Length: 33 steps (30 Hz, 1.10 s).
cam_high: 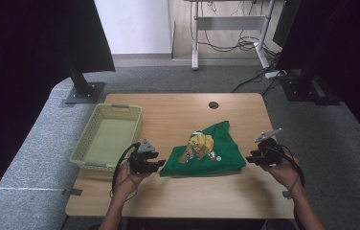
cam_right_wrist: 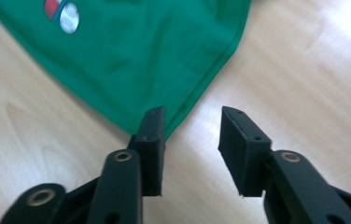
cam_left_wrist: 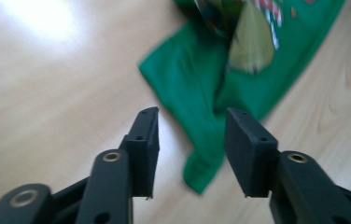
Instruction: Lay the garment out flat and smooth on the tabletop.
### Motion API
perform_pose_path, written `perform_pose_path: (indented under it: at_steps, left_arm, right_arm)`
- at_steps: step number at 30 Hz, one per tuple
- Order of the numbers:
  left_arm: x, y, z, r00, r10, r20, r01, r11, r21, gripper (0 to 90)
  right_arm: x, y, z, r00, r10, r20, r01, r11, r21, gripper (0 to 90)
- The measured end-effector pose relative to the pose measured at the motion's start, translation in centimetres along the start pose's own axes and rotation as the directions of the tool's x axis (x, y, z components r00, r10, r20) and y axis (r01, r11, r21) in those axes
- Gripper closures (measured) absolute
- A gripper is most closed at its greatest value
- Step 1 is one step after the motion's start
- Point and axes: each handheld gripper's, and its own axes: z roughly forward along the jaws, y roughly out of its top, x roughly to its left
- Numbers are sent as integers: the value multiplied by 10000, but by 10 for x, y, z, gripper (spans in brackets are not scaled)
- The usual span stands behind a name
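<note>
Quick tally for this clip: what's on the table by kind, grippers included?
Green printed garment: 1
Pale yellow-green basket: 1
Hand-held grippers, left gripper and right gripper, both open: 2
Total: 4

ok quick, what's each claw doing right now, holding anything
left claw: open, holding nothing; a corner of the green shirt lies between its jaws, not pinched.
right claw: open, holding nothing; the shirt's corner lies just past it.
</note>
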Motion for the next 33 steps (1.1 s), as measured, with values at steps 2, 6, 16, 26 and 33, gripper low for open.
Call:
perform_pose_path:
  at_steps: [2,6,16,26,33]
  left_arm:
    - [4,14,17,9997,156,-189,-147,9987,498,489]
    - [6,16,23,9997,177,-183,-166,9980,611,489]
    - [11,32,76,9998,173,-133,-154,9909,1338,426]
    - [13,21,107,9996,114,274,-164,9819,1887,472]
    - [7,21,108,9958,-52,917,-110,9845,1751,650]
  right_arm:
    - [-1,12,7,9998,-148,143,151,9996,-229,504]
    - [-1,19,13,9997,-198,166,202,9995,-243,491]
    - [-15,50,47,9997,242,105,-239,9993,-283,463]
    - [-32,69,98,9971,647,406,-662,9971,372,451]
    - [-28,69,111,9986,425,323,-455,9940,994,609]
